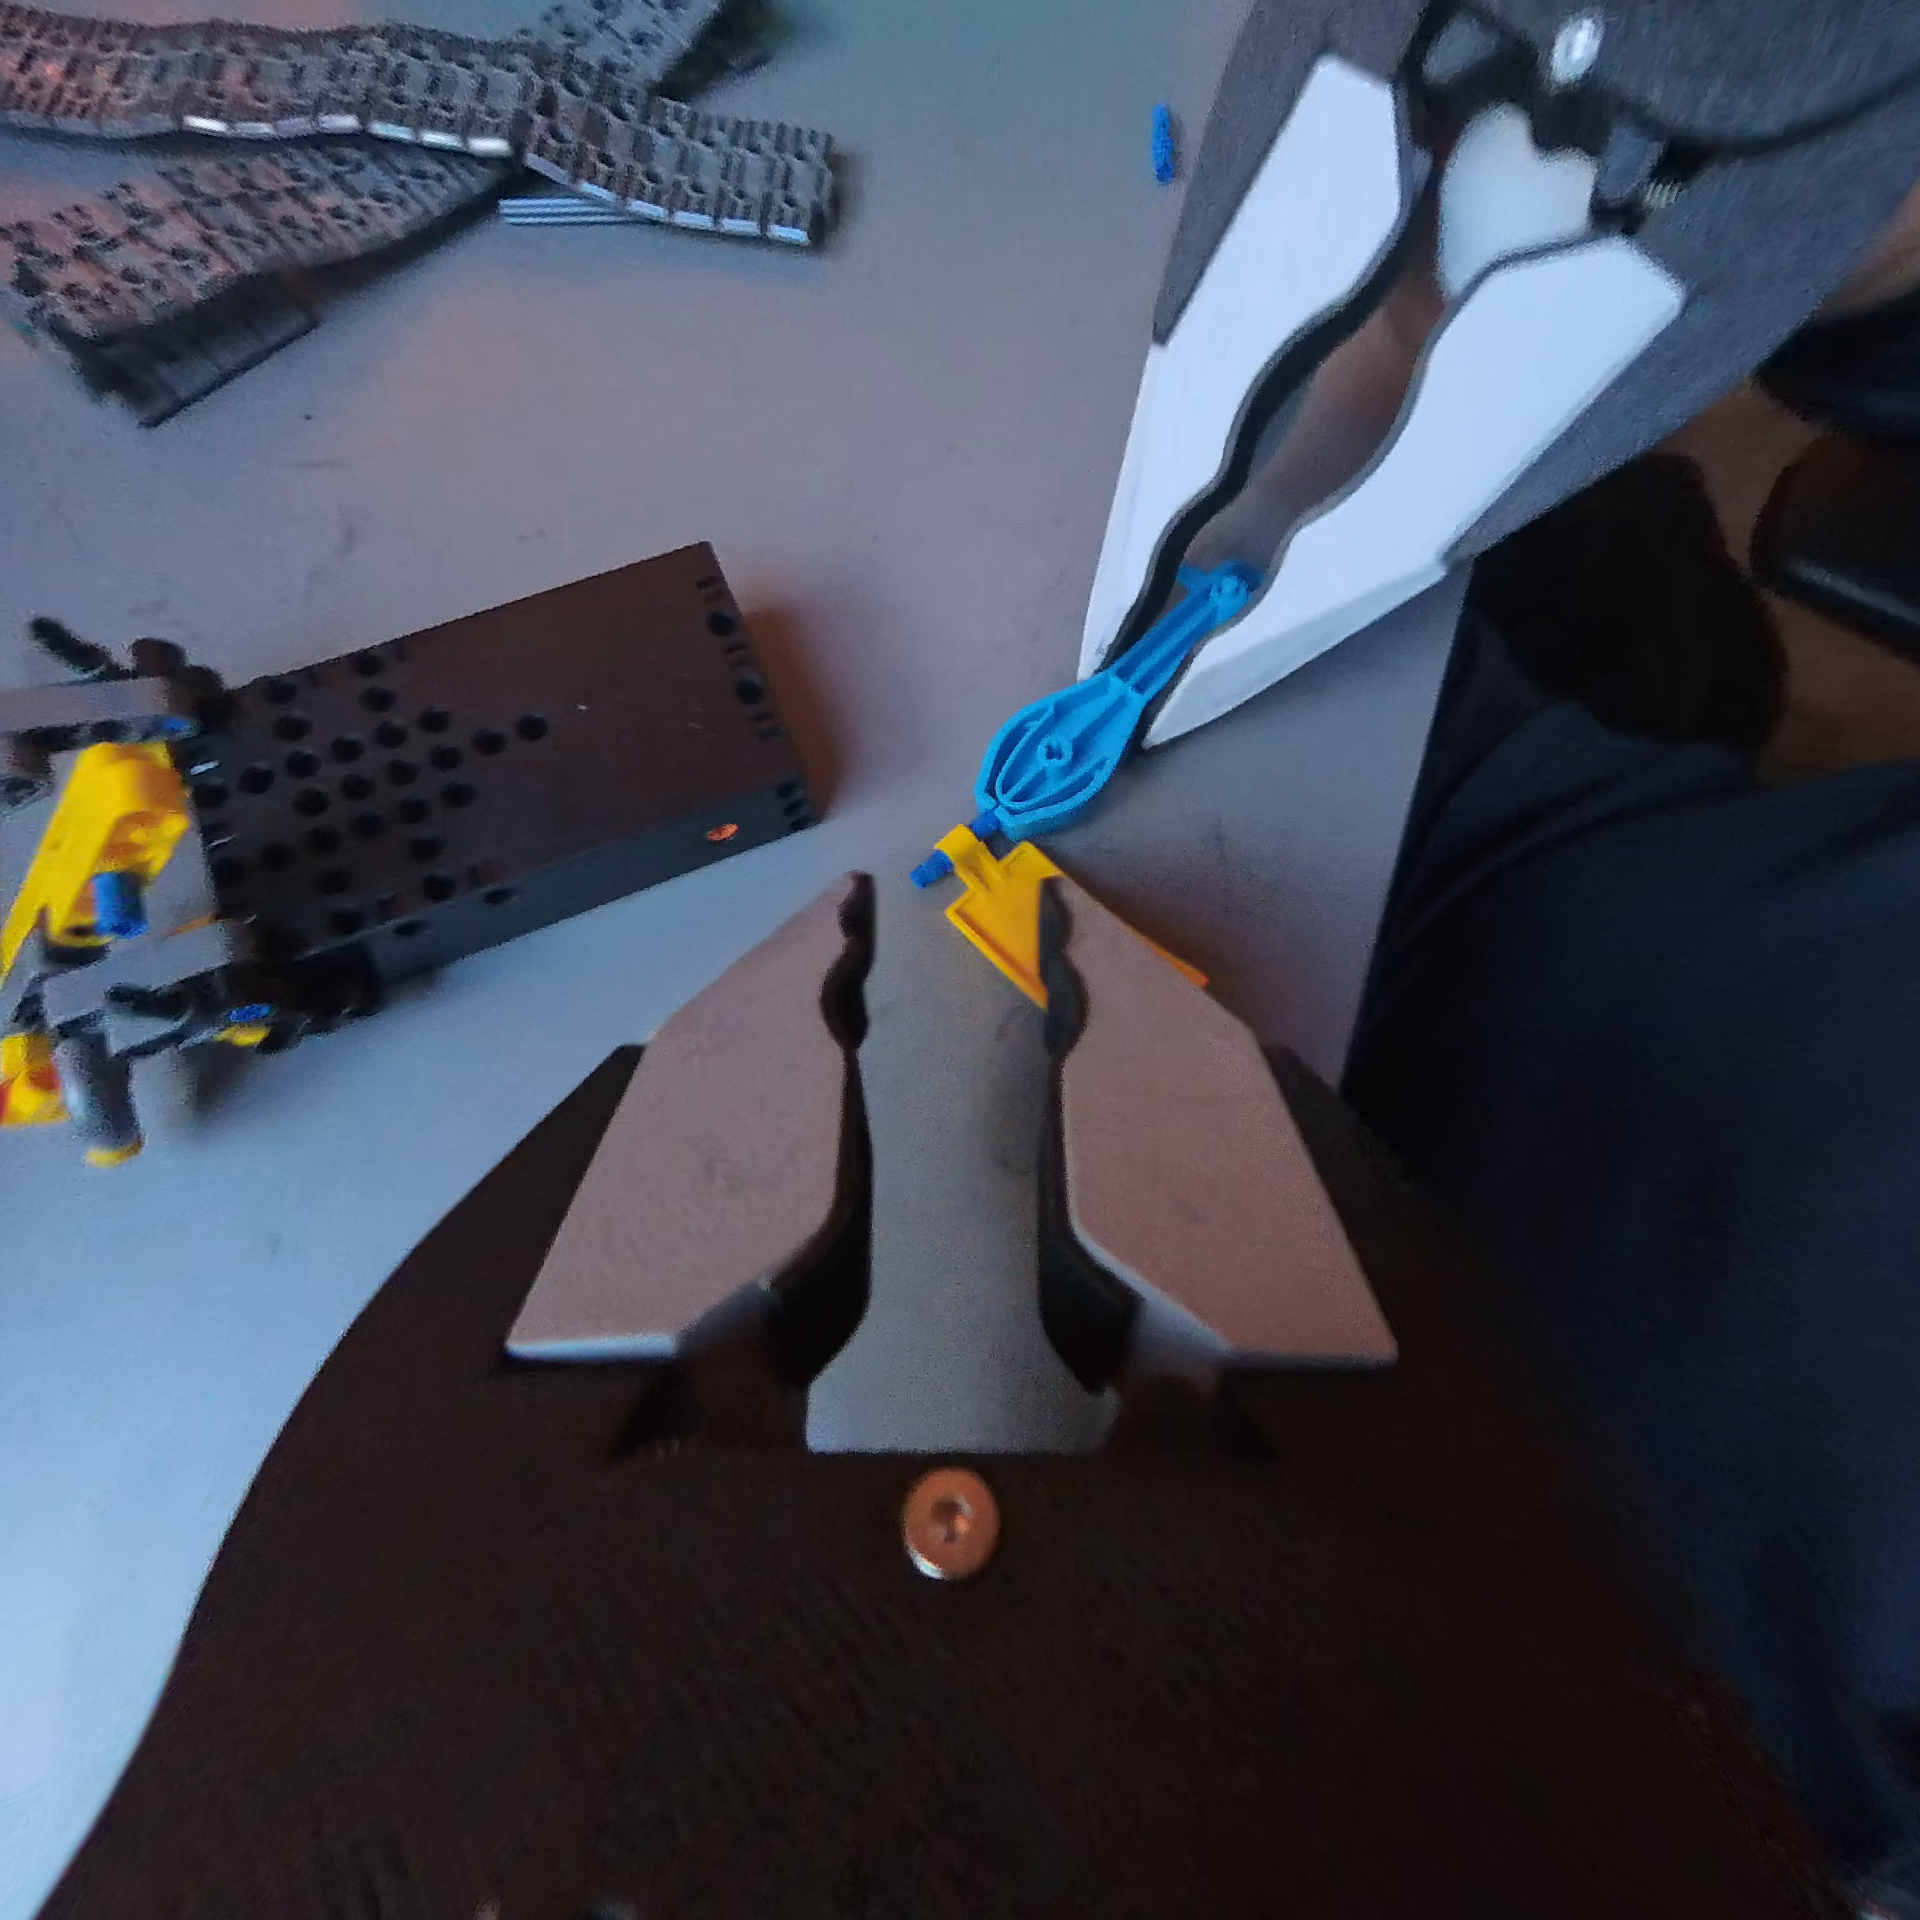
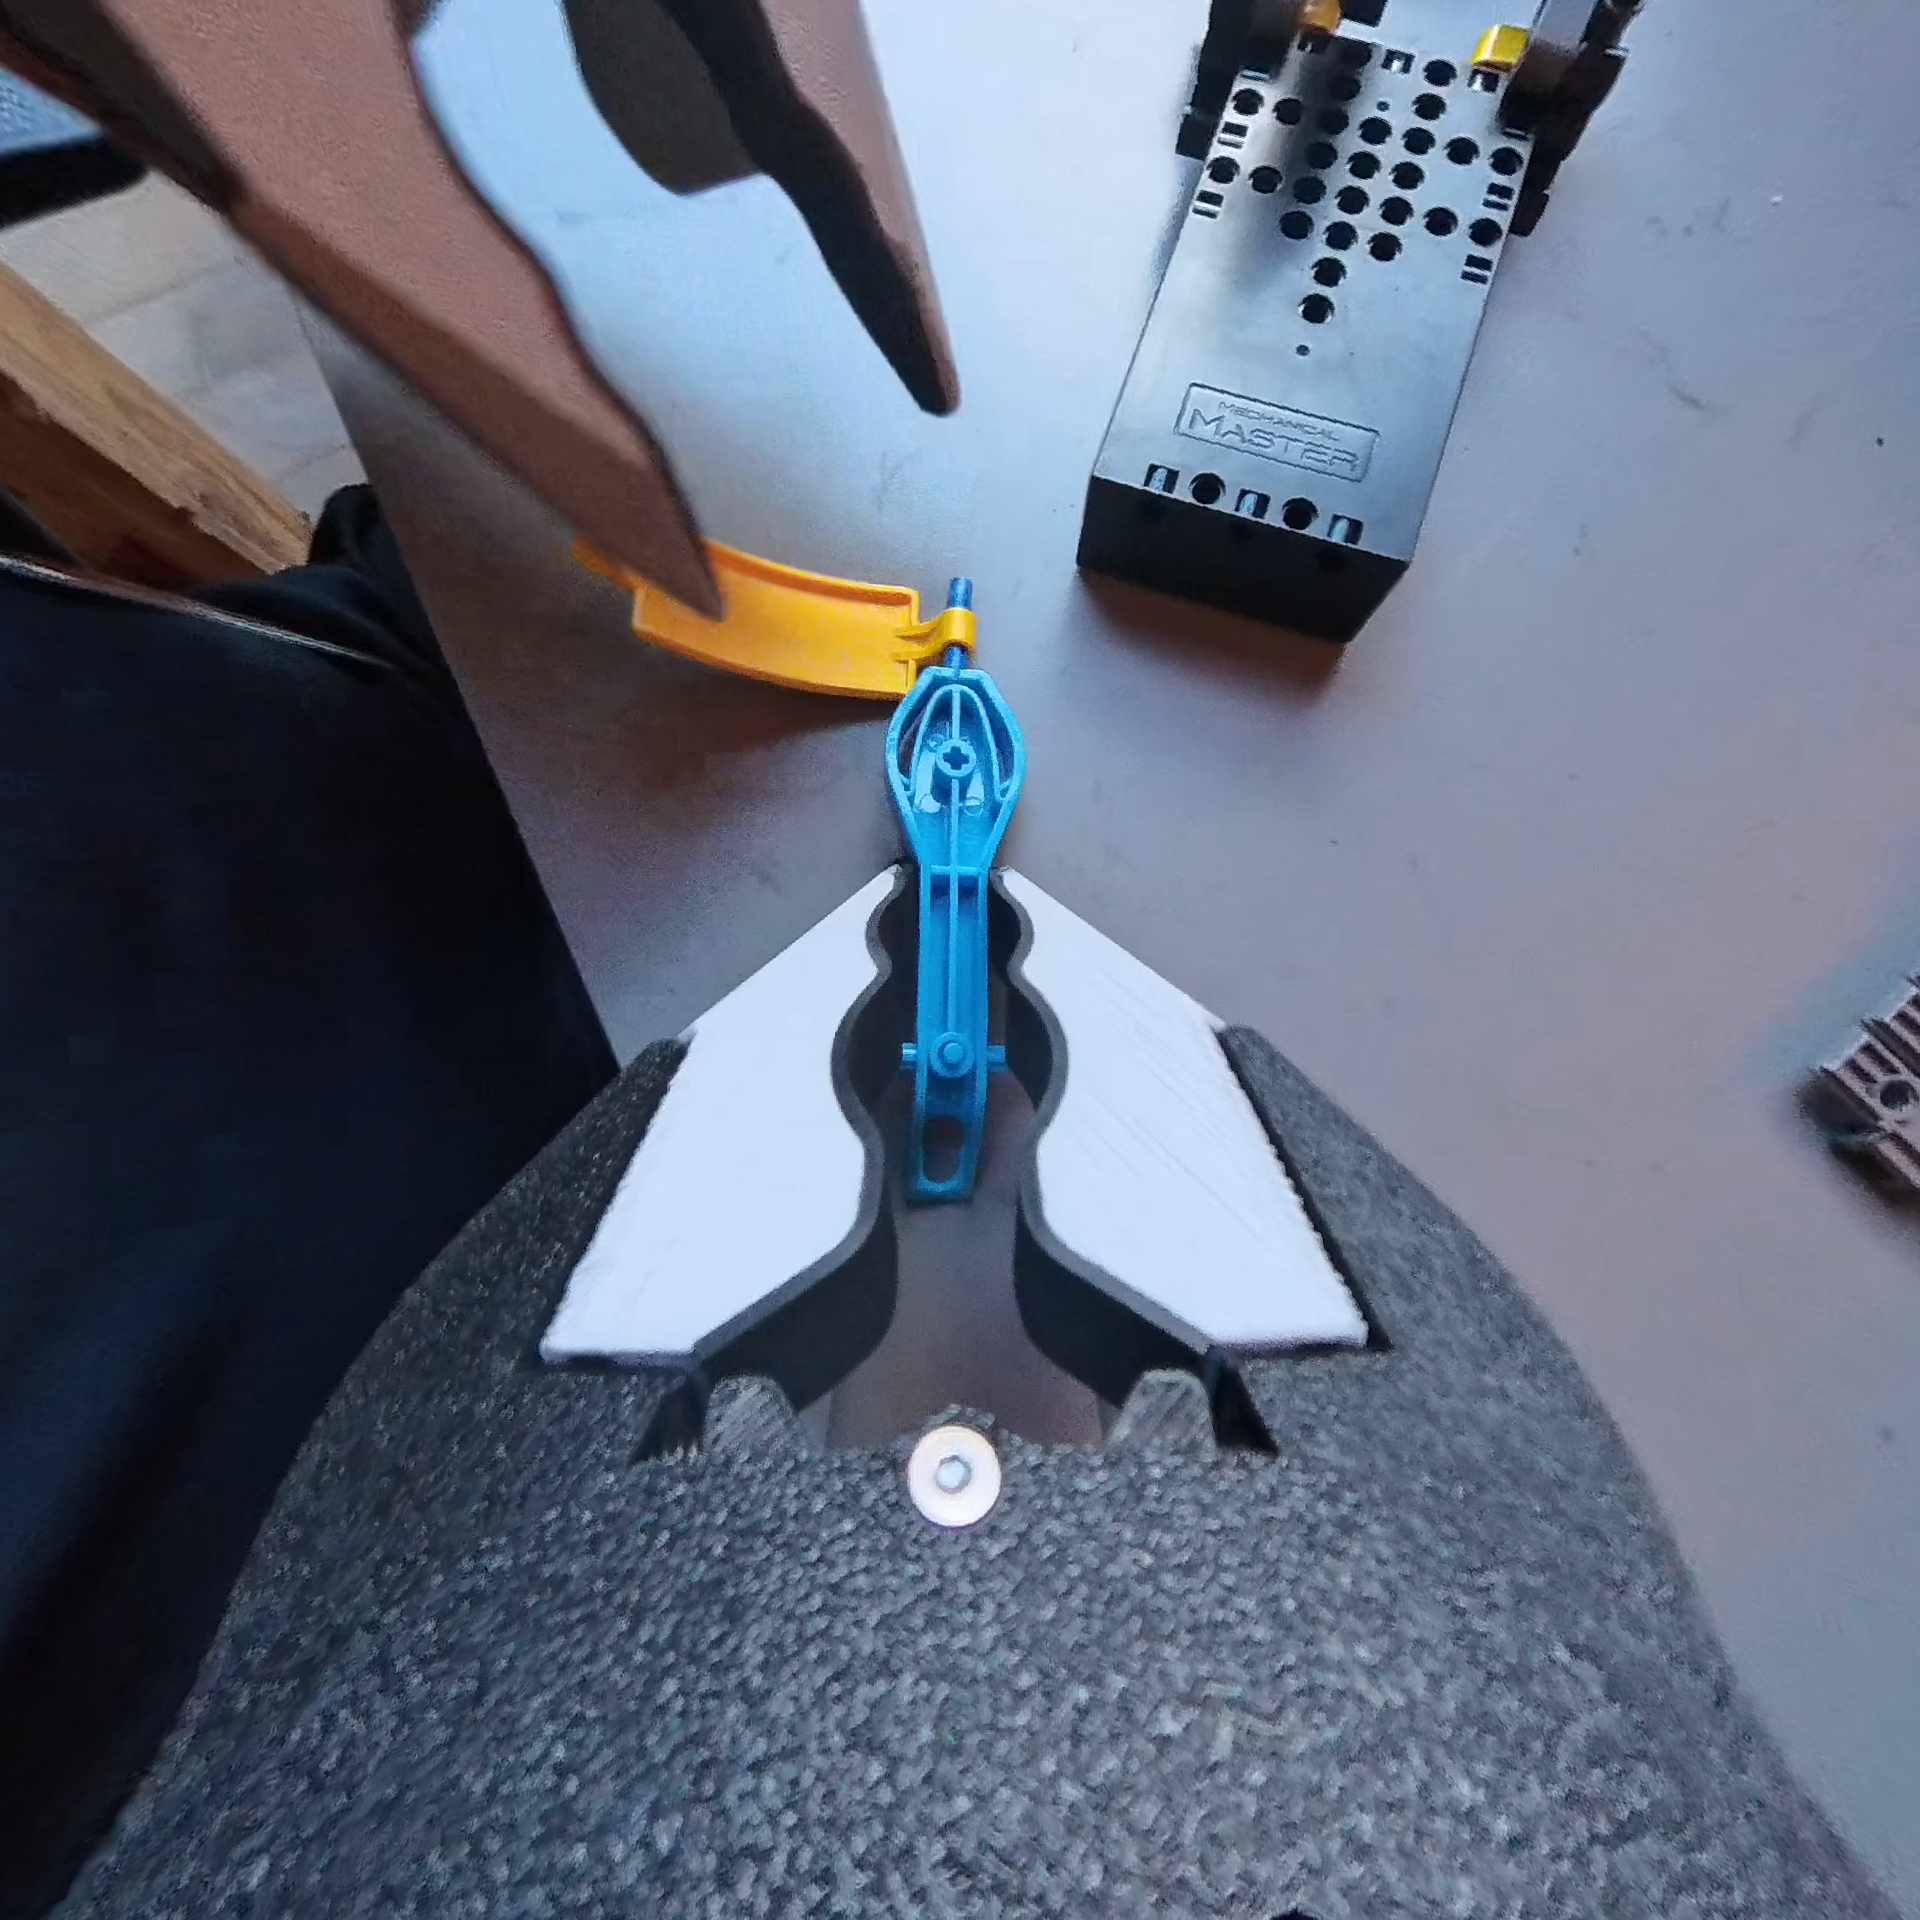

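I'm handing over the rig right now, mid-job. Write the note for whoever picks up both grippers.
Right gripper: shut on the blue plastic lattice-headed tool, its head meeting a small blue pin in the clip of the flat yellow plastic panel.
Left gripper: open, one fingertip seemingly resting on that panel, near the grey table edge.
Black perforated block lies apart, untouched.

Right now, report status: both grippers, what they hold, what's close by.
Right gripper shut on blue tool, its tip at blue pin. Left gripper open, one finger pressing yellow panel. Black perforated block nearby, apart.
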Available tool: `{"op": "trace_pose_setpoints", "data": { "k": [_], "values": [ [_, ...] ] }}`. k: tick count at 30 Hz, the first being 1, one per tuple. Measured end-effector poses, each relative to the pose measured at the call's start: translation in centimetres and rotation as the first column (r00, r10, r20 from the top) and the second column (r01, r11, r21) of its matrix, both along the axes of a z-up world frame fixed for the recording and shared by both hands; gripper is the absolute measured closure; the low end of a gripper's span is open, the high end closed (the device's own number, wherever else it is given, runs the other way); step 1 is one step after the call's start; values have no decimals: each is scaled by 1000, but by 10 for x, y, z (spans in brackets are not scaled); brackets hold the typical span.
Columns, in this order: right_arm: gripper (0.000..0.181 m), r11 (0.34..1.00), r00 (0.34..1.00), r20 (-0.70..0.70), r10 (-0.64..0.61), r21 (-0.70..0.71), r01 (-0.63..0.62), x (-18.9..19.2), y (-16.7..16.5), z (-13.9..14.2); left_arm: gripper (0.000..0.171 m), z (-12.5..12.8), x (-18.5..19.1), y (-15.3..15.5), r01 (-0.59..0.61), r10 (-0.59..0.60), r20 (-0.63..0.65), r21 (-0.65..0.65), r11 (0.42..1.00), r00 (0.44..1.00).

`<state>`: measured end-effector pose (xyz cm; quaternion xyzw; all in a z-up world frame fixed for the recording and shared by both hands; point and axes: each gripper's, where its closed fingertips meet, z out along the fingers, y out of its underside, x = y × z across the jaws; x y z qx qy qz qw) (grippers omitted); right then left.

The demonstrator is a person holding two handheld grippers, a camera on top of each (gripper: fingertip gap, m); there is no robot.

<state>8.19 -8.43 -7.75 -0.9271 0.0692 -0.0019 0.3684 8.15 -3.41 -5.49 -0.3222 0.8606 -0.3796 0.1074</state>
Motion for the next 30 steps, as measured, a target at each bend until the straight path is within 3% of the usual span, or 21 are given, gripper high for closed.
{"op": "trace_pose_setpoints", "data": {
  "k": [4, 7, 8, 10, 18, 22, 24, 30],
  "values": [
    [170, 1000, 999, 33, -16, -23, 17, -3, 2, 0, 114, 0, -17, -4, -24, 29, -55, 88, 996, 998],
    [170, 999, 998, 53, -26, -33, 28, -6, 2, 0, 117, -22, -23, -5, 1, 18, -94, 204, 979, 995],
    [170, 999, 998, 52, -32, -31, 34, -6, 2, 0, 128, -21, -23, -8, 3, 15, -93, 191, 982, 996],
    [170, 999, 998, 52, -39, -23, 40, -7, 2, 0, 132, -21, -21, -7, 0, 18, -89, 208, 978, 996],
    [170, 998, 997, 38, -64, 3, 64, -10, 3, 0, 133, -19, -22, -5, -15, 32, -185, 89, 996, 982],
    [168, 998, 997, 22, -68, 15, 68, -9, 6, 1, 142, -22, -11, 3, -29, 44, -92, 155, 987, 995],
    [169, 997, 997, -15, -77, 29, 78, -7, 6, 1, 144, -22, -6, 4, -31, 43, -94, 125, 992, 995],
    [169, 998, 997, -45, -54, 25, 55, -6, 7, 2, 143, -23, -5, 3, 81, -79, -20, 134, 988, 997]
  ]
}}
